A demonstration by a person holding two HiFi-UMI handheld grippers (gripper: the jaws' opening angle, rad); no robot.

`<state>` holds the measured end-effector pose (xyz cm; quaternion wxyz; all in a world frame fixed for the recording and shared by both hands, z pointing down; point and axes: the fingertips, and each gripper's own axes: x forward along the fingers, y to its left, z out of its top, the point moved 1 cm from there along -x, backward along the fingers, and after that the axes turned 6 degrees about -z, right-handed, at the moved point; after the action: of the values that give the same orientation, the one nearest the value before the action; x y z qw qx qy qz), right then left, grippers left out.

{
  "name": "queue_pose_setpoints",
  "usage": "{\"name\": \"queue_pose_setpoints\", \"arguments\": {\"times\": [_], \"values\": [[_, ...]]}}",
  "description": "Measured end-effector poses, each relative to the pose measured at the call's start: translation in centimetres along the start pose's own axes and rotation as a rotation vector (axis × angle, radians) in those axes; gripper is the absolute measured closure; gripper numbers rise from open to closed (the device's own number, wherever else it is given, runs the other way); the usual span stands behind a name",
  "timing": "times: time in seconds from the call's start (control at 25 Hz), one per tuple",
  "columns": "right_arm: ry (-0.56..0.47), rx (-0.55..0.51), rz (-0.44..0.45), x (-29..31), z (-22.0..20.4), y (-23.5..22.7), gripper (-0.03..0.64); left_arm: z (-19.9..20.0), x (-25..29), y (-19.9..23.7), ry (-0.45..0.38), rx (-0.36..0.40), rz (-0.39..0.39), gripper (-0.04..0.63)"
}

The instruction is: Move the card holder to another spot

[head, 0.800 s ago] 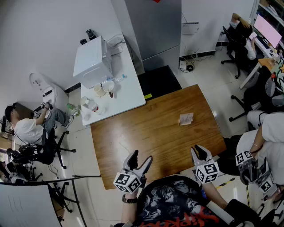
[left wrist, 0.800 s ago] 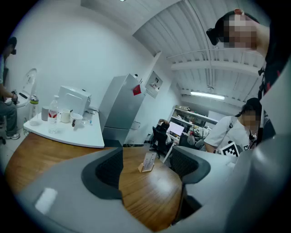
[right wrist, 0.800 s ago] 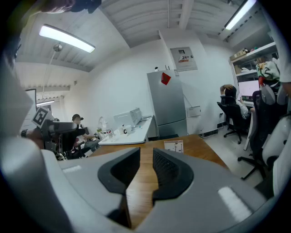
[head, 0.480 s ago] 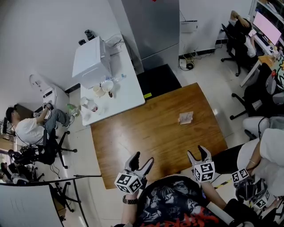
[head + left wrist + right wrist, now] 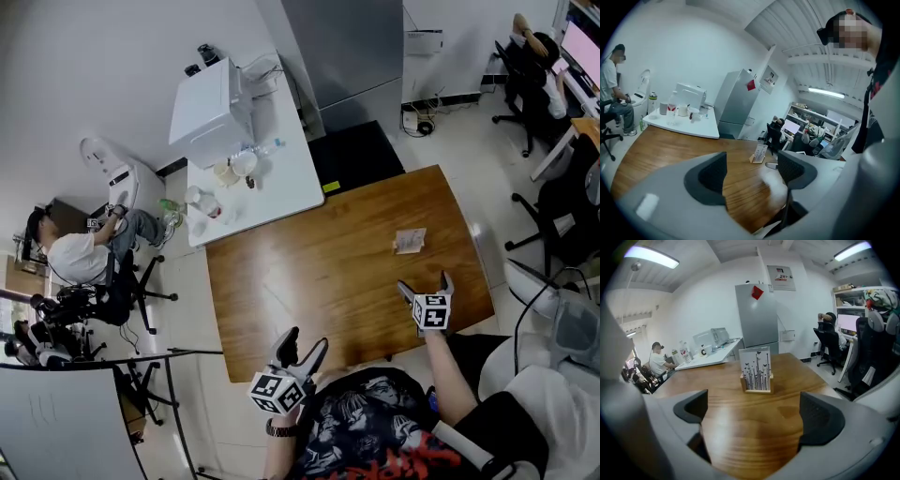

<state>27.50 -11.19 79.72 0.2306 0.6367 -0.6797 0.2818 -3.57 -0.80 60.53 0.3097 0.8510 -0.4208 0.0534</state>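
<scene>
The card holder [image 5: 409, 242], a small wooden base with a white printed card upright in it, stands on the brown table [image 5: 309, 281] toward its far right side. In the right gripper view the card holder [image 5: 756, 371] is straight ahead, a short way beyond the jaws. My right gripper [image 5: 425, 284] hovers over the table's right part, open and empty, pointing at the holder. My left gripper [image 5: 300, 345] is at the near table edge, open with nothing between its jaws. From the left gripper view the card holder [image 5: 759, 153] appears farther off to the right.
A white table [image 5: 281, 178] with a white appliance [image 5: 208, 101], cups and bottles adjoins the brown table's far left. A grey cabinet [image 5: 352, 47] stands behind. Seated people and office chairs [image 5: 539, 94] are at the left and far right.
My right gripper has moved forward from the near edge out over the table, toward the card holder. The head view has shifted. The left gripper stays near the table's front edge.
</scene>
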Motion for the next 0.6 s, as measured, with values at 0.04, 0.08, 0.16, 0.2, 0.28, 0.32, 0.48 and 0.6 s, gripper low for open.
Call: {"name": "queue_pose_setpoints", "arguments": {"times": [0.04,0.08,0.16,0.2,0.28,0.32,0.48,0.6], "values": [[0.009,0.009,-0.001,1.4,0.1,0.0,0.035,-0.1,-0.3,-0.1,0.003,-0.003,0.014,0.25],[0.018,0.011,-0.002,2.9,0.1,0.0,0.035,0.0,-0.5,-0.2,0.007,-0.007,0.029,0.25],[0.038,-0.006,-0.002,5.8,0.0,0.2,0.035,-0.3,-1.1,-0.2,0.004,-0.012,0.051,0.25],[0.052,-0.019,0.0,7.3,0.0,0.4,0.035,-0.6,-1.3,0.0,-0.001,-0.013,0.059,0.25],[0.085,-0.045,-0.007,9.9,-0.5,0.8,0.035,-1.3,-1.9,0.3,0.001,-0.019,0.074,0.25],[0.096,-0.05,-0.018,10.9,-0.8,0.8,0.034,-1.8,-2.2,0.3,0.006,-0.026,0.083,0.25],[0.1,-0.035,-0.052,13.3,0.7,0.8,0.034,-2.5,-3.2,-0.1,0.021,-0.041,0.11,0.25],[0.111,-0.032,-0.088,15.3,1.5,0.2,0.035,-2.7,-3.6,-0.2,0.032,-0.035,0.116,0.25]]}}
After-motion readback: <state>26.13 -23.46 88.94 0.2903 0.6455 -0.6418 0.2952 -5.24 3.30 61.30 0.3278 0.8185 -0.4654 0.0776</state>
